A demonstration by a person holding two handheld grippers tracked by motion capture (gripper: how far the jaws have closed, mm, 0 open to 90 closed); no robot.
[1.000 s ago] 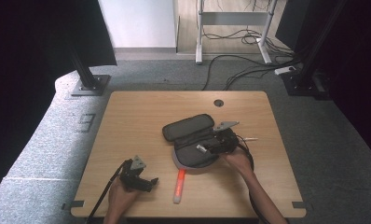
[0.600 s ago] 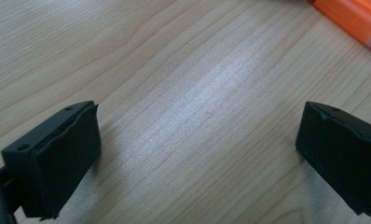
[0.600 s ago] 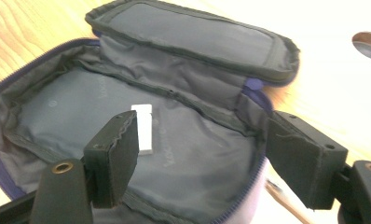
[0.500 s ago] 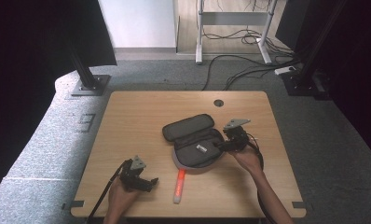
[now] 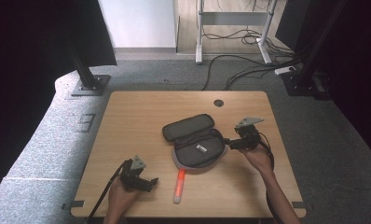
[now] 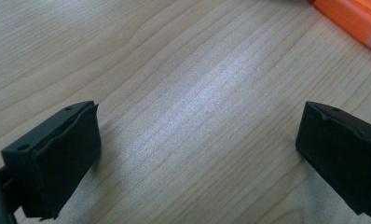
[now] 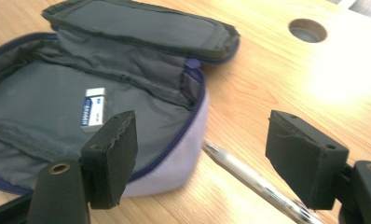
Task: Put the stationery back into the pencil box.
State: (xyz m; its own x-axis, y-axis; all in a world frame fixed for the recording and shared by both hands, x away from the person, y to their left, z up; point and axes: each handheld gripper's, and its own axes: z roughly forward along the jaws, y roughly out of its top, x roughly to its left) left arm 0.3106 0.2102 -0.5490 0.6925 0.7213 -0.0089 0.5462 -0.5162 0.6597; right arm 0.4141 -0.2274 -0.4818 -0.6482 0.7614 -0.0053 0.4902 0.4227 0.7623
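Observation:
An open grey pencil case (image 5: 197, 145) (image 7: 58, 107) lies mid-table with its lid flap (image 5: 188, 126) folded back. A small white eraser (image 5: 202, 149) (image 7: 91, 113) rests inside it. My right gripper (image 5: 228, 141) (image 7: 200, 158) hovers open at the case's right edge, nothing between its jaws. A clear pen (image 7: 253, 179) lies on the wood just under and between those jaws, beside the case. An orange marker (image 5: 179, 185) (image 6: 356, 16) lies near the front edge. My left gripper (image 5: 148, 183) (image 6: 197, 154) rests open on bare wood, left of the marker.
The wooden table (image 5: 137, 121) has a round cable hole (image 5: 218, 102) (image 7: 307, 30) at the back. Cables (image 5: 239, 70) run across the grey floor behind it. A black stand base (image 5: 90, 84) sits at the back left.
My right gripper drew back to the right from over the case's inside to its right edge. The left gripper stayed put.

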